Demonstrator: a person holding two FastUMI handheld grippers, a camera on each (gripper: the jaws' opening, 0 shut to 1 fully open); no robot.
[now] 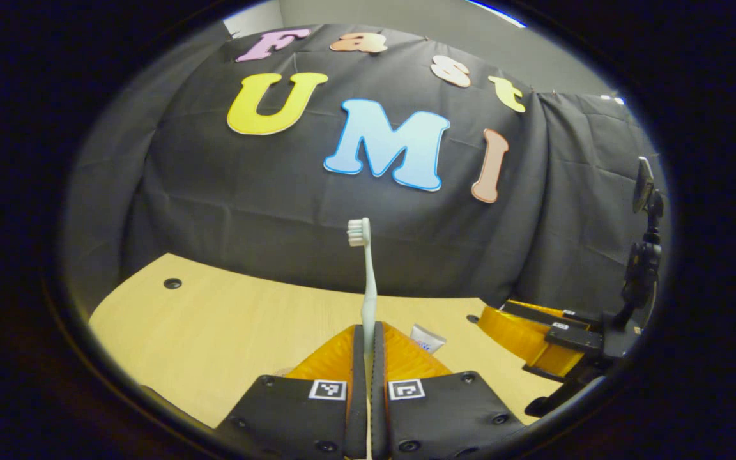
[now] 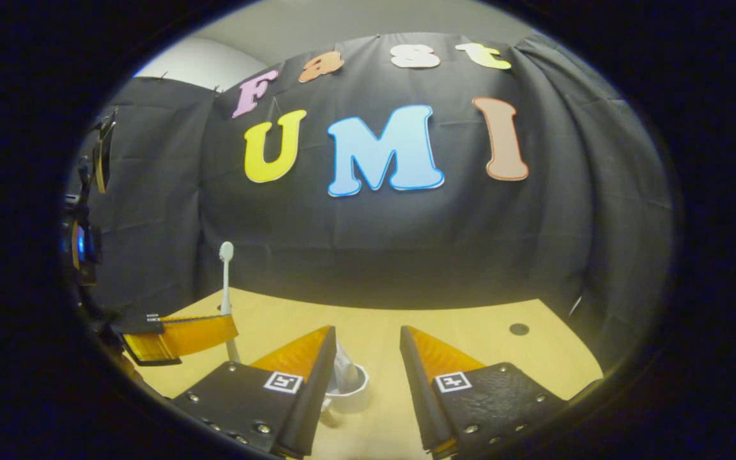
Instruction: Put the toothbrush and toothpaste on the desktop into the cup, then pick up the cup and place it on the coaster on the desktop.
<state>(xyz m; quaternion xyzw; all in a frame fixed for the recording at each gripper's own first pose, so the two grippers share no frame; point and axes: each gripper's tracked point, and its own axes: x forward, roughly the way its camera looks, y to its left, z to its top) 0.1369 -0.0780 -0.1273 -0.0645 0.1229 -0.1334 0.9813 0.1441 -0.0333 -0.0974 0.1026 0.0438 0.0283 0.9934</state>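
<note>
The left gripper (image 1: 368, 345) pinches a slim, pale plastic toothbrush (image 1: 368, 281) upright, bristles on top. The right gripper (image 2: 368, 358) gapes wide, holding nothing, above a round white cup (image 2: 349, 386) on the smooth wooden desk (image 2: 470, 332).

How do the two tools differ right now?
The left tool is shut on the toothbrush, which stands upright with its bristles on top; the right tool is open and holds nothing. The right tool has a white cup on the desk between its fingers. Both are above the same desk.
</note>
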